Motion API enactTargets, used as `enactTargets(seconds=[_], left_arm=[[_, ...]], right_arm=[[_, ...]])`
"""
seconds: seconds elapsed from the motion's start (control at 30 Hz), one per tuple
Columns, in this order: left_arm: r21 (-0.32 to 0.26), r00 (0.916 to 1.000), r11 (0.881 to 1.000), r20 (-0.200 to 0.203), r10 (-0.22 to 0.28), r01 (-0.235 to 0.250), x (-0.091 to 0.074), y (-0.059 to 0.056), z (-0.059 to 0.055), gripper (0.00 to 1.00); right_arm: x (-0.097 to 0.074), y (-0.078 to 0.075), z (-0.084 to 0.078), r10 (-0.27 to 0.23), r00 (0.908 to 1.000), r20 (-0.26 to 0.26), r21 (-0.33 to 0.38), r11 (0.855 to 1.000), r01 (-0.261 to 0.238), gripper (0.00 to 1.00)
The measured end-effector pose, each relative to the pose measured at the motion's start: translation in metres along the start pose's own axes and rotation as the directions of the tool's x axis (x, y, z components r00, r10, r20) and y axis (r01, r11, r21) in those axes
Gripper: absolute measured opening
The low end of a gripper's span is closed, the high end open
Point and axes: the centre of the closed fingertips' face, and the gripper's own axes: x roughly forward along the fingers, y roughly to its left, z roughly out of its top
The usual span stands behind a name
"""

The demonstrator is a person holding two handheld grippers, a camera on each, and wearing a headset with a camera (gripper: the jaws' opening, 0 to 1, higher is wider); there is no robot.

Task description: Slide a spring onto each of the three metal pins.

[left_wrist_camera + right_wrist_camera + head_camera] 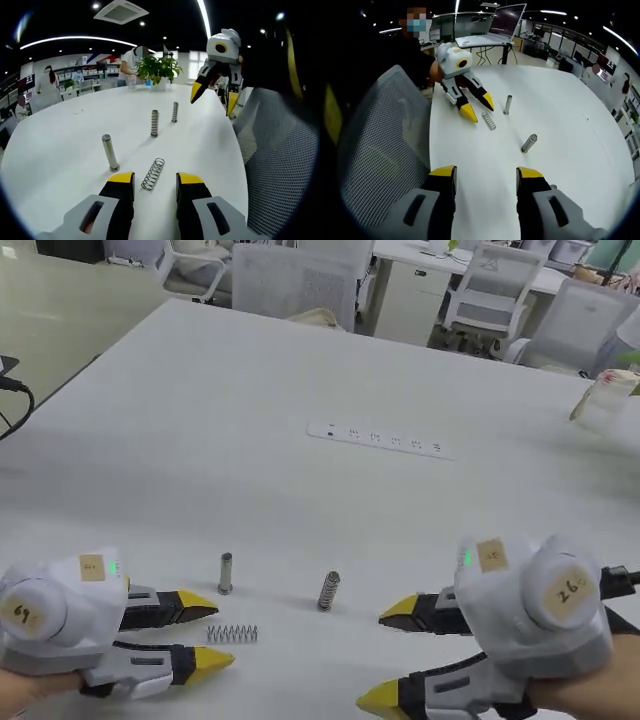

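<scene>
A loose spring [232, 633] lies flat on the white table [300, 390], just off the yellow fingertips of my open left gripper [210, 633]. A bare metal pin [226, 573] stands upright just beyond it. Another pin wearing a spring [328, 591] stands to its right. My right gripper [385, 655] is open and holds nothing, near the front edge. In the left gripper view the loose spring [152, 173] lies just ahead of the gap between the open jaws, the bare pin [109, 152] to its left, and two sprung pins [154, 123] [174, 112] farther off.
A white power strip [375, 437] is set flat in the table's middle. A clear plastic container [605, 400] sits at the far right edge and a black cable [12, 390] at the left. Office chairs [295, 280] line the far side.
</scene>
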Motion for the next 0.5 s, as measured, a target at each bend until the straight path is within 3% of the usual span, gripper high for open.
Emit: enactTargets(seconds=[0.23,0.33,0.5], left_arm=[[0.006,0.9999,1.000,-0.011,-0.004,0.004,0.002,0.000,-0.003,0.21],[0.008,0.9999,1.000,-0.016,-0.004,0.004,0.004,0.001,-0.004,0.20],[0.012,0.9998,1.000,-0.020,-0.005,0.005,0.005,0.001,-0.005,0.20]], right_arm=[[-0.003,-0.001,-0.001,-0.032,0.9975,0.064,0.067,0.997,0.027,0.63],[-0.005,0.000,0.001,-0.034,0.9952,0.092,0.101,0.995,0.024,0.66],[-0.008,0.001,0.012,-0.044,0.9848,0.168,0.148,0.989,0.019,0.79]])
